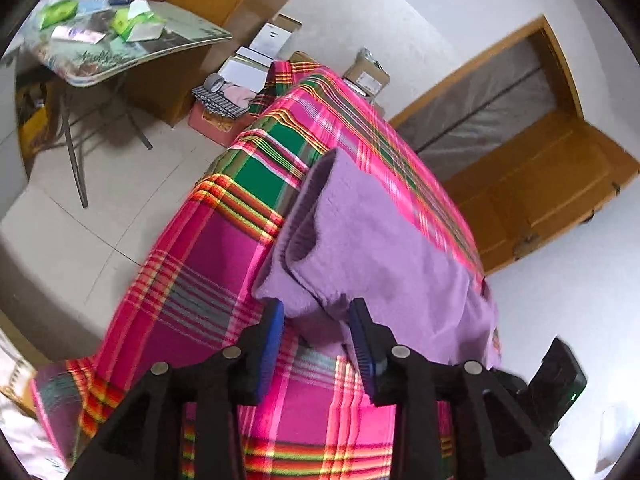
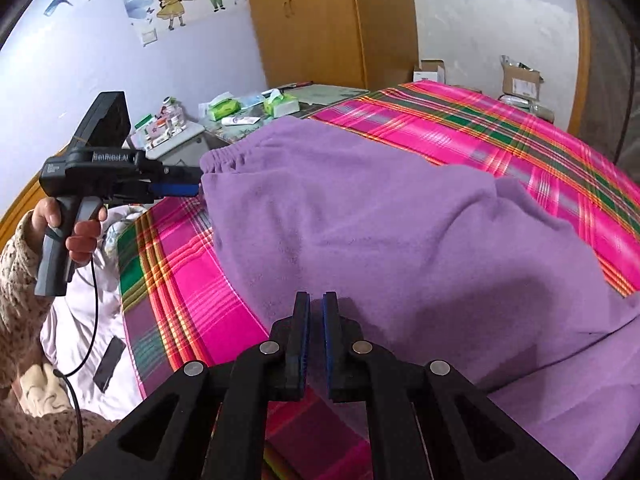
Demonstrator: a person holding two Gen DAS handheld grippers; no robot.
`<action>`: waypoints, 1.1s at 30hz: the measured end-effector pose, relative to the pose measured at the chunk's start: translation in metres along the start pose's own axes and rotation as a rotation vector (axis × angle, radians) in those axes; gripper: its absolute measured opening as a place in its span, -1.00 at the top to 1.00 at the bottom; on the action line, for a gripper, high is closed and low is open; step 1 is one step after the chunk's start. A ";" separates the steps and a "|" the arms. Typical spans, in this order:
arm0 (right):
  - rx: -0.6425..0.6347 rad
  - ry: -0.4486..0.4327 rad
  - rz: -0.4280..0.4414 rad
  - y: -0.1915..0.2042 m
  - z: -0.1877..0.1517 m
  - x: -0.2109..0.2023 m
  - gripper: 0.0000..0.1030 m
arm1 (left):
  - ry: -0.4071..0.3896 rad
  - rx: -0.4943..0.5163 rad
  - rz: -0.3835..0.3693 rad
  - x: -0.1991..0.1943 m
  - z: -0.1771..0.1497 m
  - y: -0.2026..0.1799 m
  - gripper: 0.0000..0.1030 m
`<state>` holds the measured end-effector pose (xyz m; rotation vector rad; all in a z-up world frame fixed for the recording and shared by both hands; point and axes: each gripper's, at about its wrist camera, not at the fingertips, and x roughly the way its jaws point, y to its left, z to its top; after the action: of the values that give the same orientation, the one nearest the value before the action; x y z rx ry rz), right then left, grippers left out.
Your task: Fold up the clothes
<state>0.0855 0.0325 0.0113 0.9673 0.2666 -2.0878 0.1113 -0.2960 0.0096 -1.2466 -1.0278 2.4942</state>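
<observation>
A purple fleece garment (image 1: 380,240) (image 2: 360,220) lies spread on a bed covered by a pink plaid sheet (image 1: 200,280) (image 2: 500,128). Its gathered elastic waistband (image 2: 232,156) faces the bed's left side. My left gripper (image 1: 316,320) (image 2: 188,182) is open, its blue pads on either side of the waistband corner, which sits between the fingertips. My right gripper (image 2: 316,308) hovers low over the garment's near end, its pads drawn together to a thin slit with no cloth visibly between them.
A folding table (image 1: 132,40) with tissue packs stands off the bed's far corner, boxes (image 1: 240,92) beside it. A wooden door (image 1: 540,184) and a wardrobe (image 2: 320,20) line the walls. A hand (image 2: 80,236) holds the left tool over a white quilt (image 2: 80,300).
</observation>
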 end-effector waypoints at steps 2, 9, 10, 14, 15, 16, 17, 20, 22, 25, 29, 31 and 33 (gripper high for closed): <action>-0.002 0.005 -0.007 0.003 0.000 0.003 0.86 | -0.010 -0.013 0.002 0.000 -0.002 0.001 0.33; 0.009 0.019 0.012 0.005 -0.006 0.006 0.86 | -0.123 -0.008 0.074 -0.020 -0.004 0.008 0.99; 0.015 0.021 0.016 0.005 -0.007 0.007 0.86 | -0.148 -0.007 0.096 -0.025 -0.004 0.011 0.99; 0.033 0.027 0.025 0.005 -0.010 0.010 0.86 | -0.155 -0.049 0.095 -0.030 -0.004 0.025 0.99; 0.037 0.028 0.026 0.004 -0.010 0.011 0.86 | -0.149 -0.043 0.063 -0.029 -0.005 0.024 0.99; 0.041 0.029 0.027 0.003 -0.009 0.011 0.86 | -0.141 -0.049 0.034 -0.029 -0.005 0.023 0.96; 0.042 0.029 0.027 0.004 -0.009 0.011 0.85 | -0.134 -0.060 0.014 -0.031 -0.006 0.025 0.87; 0.044 0.030 0.025 0.005 -0.008 0.012 0.82 | -0.084 -0.123 -0.039 -0.019 -0.004 0.029 0.25; 0.045 0.029 0.020 0.006 -0.008 0.012 0.82 | -0.055 -0.166 -0.053 -0.009 -0.004 0.033 0.22; 0.044 0.028 0.015 0.007 -0.008 0.012 0.82 | -0.051 -0.170 -0.047 -0.004 -0.002 0.032 0.23; 0.045 0.030 0.013 0.008 -0.007 0.013 0.82 | -0.078 -0.168 -0.026 -0.006 0.000 0.029 0.66; 0.041 0.031 0.011 0.009 -0.007 0.013 0.82 | -0.097 -0.166 -0.013 -0.009 0.000 0.030 0.81; 0.042 0.030 0.012 0.009 -0.007 0.014 0.81 | -0.117 -0.163 0.001 -0.014 -0.001 0.032 0.85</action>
<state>0.0905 0.0219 -0.0017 1.0235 0.2328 -2.0770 0.1255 -0.3251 -0.0026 -1.1535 -1.2808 2.5552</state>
